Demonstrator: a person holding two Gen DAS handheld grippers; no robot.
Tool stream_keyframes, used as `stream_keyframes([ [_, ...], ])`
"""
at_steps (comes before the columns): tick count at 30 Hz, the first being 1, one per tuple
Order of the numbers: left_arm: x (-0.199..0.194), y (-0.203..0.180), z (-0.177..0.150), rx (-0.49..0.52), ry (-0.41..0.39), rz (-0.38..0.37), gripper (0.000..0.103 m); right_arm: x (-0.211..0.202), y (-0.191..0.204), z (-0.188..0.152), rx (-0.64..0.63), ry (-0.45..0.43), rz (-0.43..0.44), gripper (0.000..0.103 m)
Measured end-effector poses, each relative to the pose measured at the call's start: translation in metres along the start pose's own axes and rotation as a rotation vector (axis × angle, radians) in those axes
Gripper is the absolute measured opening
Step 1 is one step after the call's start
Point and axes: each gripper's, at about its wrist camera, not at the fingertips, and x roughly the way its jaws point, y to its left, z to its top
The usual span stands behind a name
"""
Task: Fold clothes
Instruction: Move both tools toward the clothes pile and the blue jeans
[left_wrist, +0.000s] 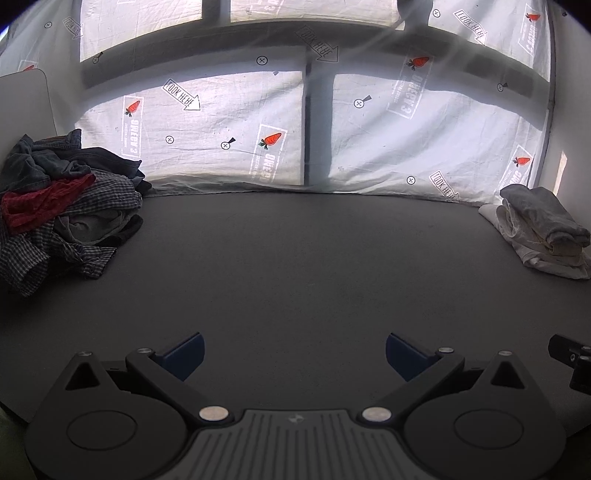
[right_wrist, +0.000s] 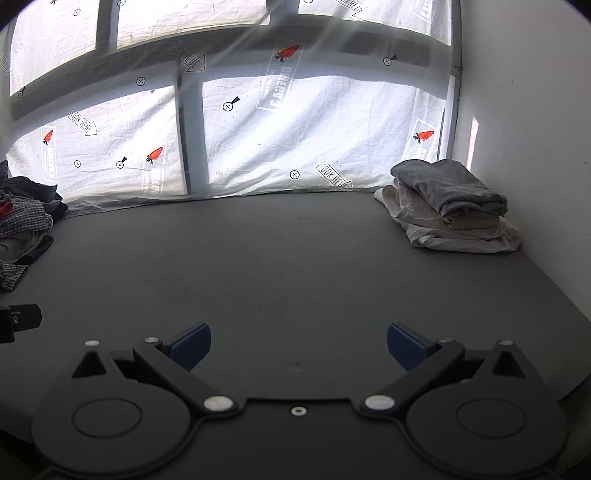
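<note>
A heap of unfolded clothes (left_wrist: 62, 206) lies at the table's far left: a checked shirt, a red garment, dark denim. It also shows at the left edge of the right wrist view (right_wrist: 24, 225). A stack of folded clothes (right_wrist: 454, 206), grey on top of cream and white, sits at the far right by the wall, and shows in the left wrist view (left_wrist: 543, 229). My left gripper (left_wrist: 294, 354) is open and empty above the bare grey table (left_wrist: 295, 266). My right gripper (right_wrist: 299, 345) is open and empty too, over the table (right_wrist: 288, 258).
A white printed sheet (left_wrist: 221, 125) hangs over the windows behind the table. A white wall (right_wrist: 524, 110) stands at the right. Part of the other gripper shows at the right edge of the left view (left_wrist: 572, 362) and the left edge of the right view (right_wrist: 18, 321).
</note>
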Motion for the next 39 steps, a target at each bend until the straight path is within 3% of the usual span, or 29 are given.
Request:
stream_keyframes([
  [5,0.035,0.004,0.031,-0.060,0.071,0.061,0.103,0.058,0.000,0.034,0.037,0.048,0.042,0.103],
  [10,0.060,0.029,0.046,-0.231,0.166,0.103,0.103,0.118,0.011,0.060,0.038,0.114,0.092,0.103],
  [16,0.078,0.077,0.046,-0.371,0.217,0.181,0.103,0.163,0.058,0.072,-0.047,0.170,0.183,0.103],
  [22,0.104,0.144,0.068,-0.419,0.180,0.260,0.103,0.191,0.124,0.088,-0.144,0.175,0.301,0.101],
  [28,0.132,0.248,0.109,-0.491,0.133,0.331,0.103,0.222,0.230,0.134,-0.167,0.117,0.397,0.097],
  [33,0.154,0.371,0.161,-0.572,0.054,0.448,0.103,0.254,0.337,0.187,-0.183,0.068,0.514,0.089],
  [36,0.170,0.439,0.196,-0.621,0.022,0.516,0.103,0.272,0.418,0.223,-0.195,0.058,0.603,0.076],
  [39,0.184,0.497,0.224,-0.685,-0.039,0.534,0.103,0.287,0.501,0.253,-0.237,0.042,0.695,0.062],
])
